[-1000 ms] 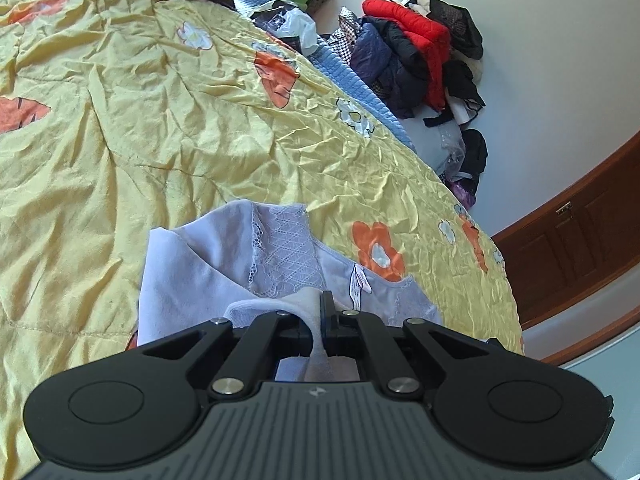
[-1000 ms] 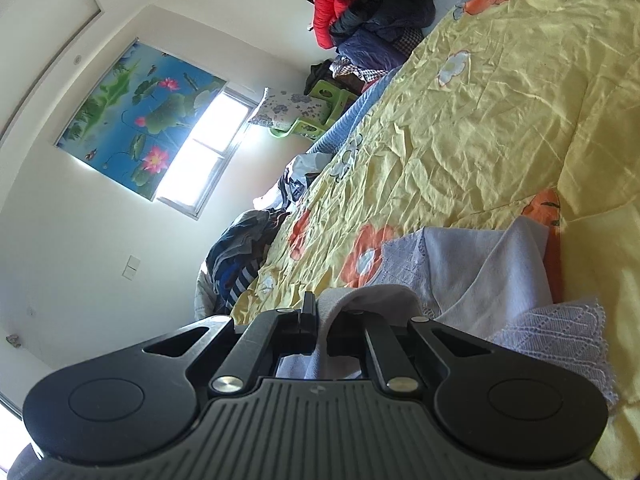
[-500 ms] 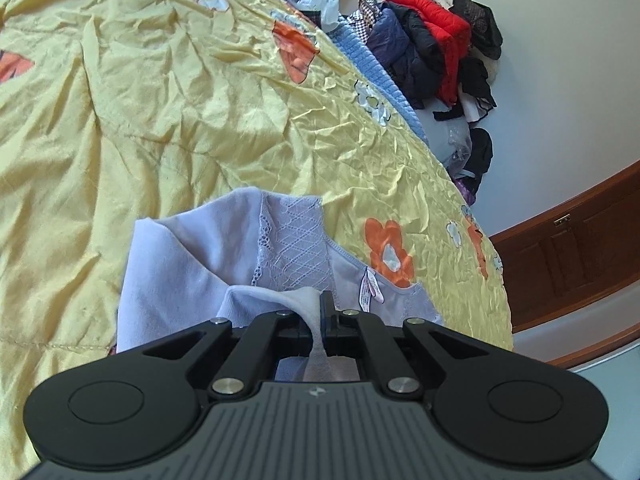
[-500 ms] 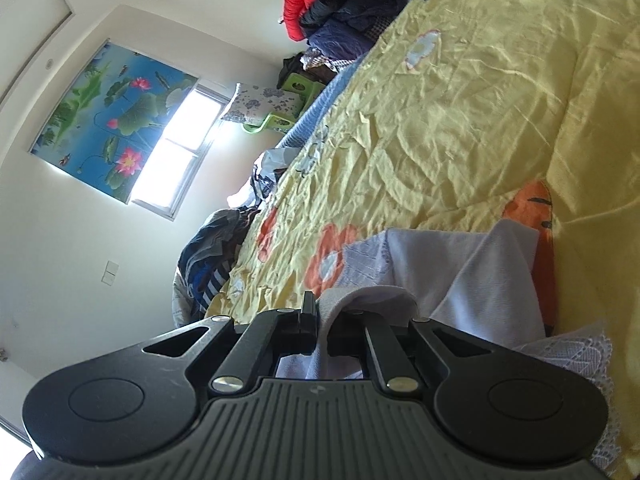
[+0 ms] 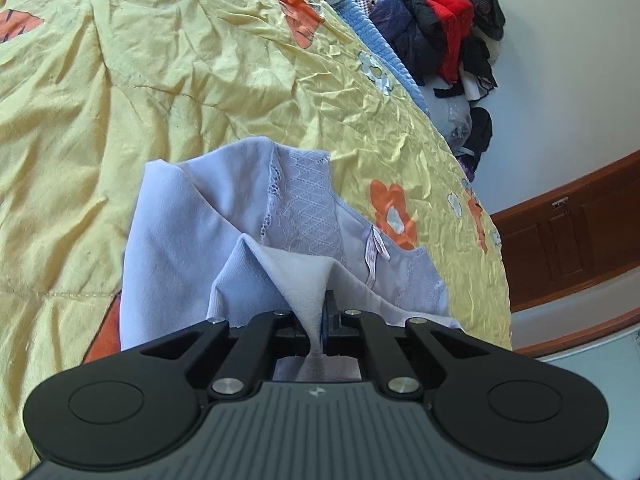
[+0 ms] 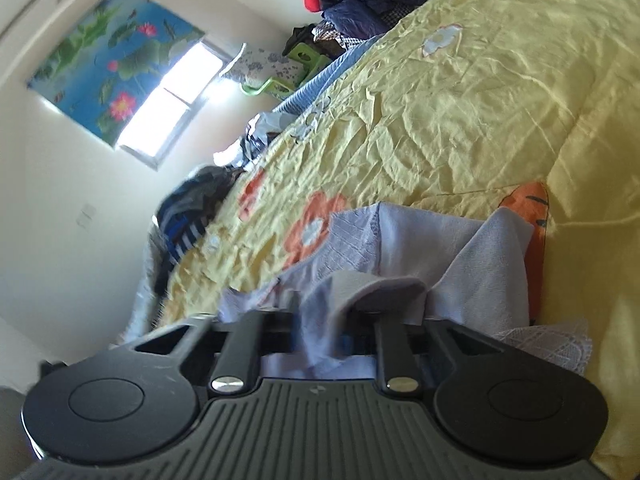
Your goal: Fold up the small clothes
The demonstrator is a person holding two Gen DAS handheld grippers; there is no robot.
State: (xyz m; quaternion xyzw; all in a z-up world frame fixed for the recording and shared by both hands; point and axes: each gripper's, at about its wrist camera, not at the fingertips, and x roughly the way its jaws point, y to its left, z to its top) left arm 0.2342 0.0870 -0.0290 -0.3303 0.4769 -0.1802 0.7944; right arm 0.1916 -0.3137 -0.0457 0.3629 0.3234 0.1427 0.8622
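A small pale lilac garment (image 5: pixel 180 240) with a lace panel and a white label lies bunched on the yellow flowered bedspread (image 5: pixel 120 80). My left gripper (image 5: pixel 322 314) is shut on a raised fold of its near edge, and the cloth peaks up between the jaws. In the right wrist view the same garment (image 6: pixel 420 240) is draped over the jaws of my right gripper (image 6: pixel 320 320), which is shut on another fold of it. The fingertips of both grippers are hidden by cloth. The right wrist view is tilted and slightly blurred.
A heap of clothes with a red jacket (image 5: pixel 436 0) sits past the far edge of the bed by the wall. A brown wooden cabinet (image 5: pixel 580 240) stands at the right. A bright window (image 6: pixel 172 92), a green stool (image 6: pixel 296 68) and a striped clothes pile (image 6: pixel 188 216) lie beyond the bed.
The left gripper has sunk toward the bed with its fold, and the garment looks larger and flatter. The right gripper has rolled a little while keeping its hold.
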